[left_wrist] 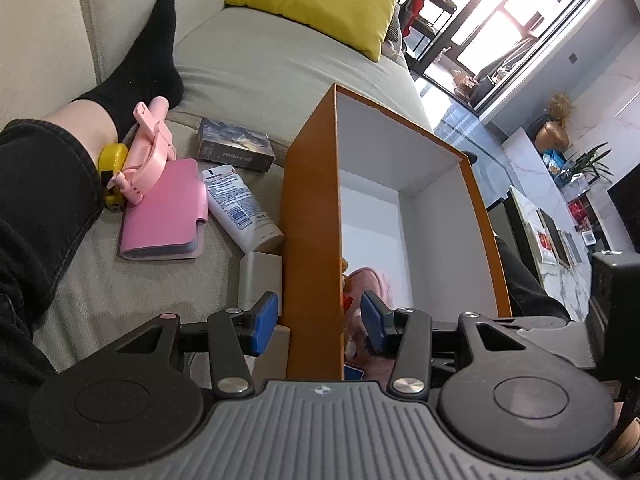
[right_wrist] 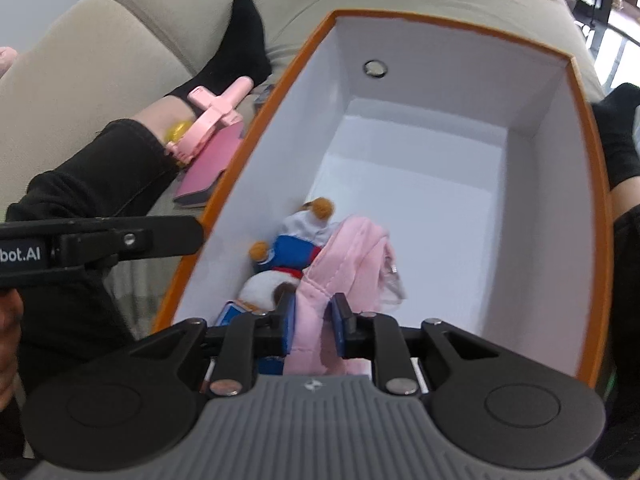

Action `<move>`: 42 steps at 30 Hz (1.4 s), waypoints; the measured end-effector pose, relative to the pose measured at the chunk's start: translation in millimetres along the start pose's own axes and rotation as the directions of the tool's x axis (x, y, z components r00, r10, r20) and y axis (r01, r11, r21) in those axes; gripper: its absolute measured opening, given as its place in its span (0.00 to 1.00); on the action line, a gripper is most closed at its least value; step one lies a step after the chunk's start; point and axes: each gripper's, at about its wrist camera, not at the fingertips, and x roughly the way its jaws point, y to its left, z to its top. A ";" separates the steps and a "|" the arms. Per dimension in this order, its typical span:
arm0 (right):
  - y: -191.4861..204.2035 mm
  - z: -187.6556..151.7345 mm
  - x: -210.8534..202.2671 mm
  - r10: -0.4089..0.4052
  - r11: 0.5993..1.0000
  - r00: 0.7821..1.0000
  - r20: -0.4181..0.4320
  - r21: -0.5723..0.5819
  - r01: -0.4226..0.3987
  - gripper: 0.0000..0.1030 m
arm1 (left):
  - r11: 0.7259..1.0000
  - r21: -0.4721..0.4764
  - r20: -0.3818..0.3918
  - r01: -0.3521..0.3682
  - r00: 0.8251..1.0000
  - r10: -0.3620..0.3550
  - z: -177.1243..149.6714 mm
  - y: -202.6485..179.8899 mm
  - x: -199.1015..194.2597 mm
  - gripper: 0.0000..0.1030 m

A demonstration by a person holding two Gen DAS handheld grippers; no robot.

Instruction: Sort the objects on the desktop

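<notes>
Straddling the near wall of the orange box (left_wrist: 308, 216), the left gripper (left_wrist: 318, 322) has its blue pads apart, one outside the wall, one inside, neither pressing it. Right gripper (right_wrist: 312, 326) sits inside the box, pads clamped on a pink fabric pouch (right_wrist: 352, 256) lying beside a plush toy (right_wrist: 280, 256) on the white floor. Left of the box on the sofa (left_wrist: 256, 64): pink wallet (left_wrist: 168, 208), white tube (left_wrist: 240, 208), pink fan (left_wrist: 146, 152), yellow tape measure (left_wrist: 110, 164), card box (left_wrist: 236, 144).
</notes>
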 end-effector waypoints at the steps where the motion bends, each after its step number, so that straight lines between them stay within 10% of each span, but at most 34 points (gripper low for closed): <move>1: 2.9 -0.5 1.1 0.002 1.000 1.000 -0.001 -0.012 -0.002 0.21 | 1.000 -0.003 0.000 0.001 1.000 -0.001 -0.8 1.4 -0.2 0.51; 34: 0.4 1.9 -31.3 0.029 0.999 0.991 0.130 -0.025 -0.026 0.40 | 0.993 0.070 0.029 -0.097 0.995 0.095 -18.3 20.7 -28.6 0.52; 42: -62.2 -5.6 -25.5 -0.055 0.981 0.996 0.068 0.189 0.041 0.60 | 0.994 0.064 0.039 -0.090 0.995 0.087 -19.7 23.4 -32.8 0.52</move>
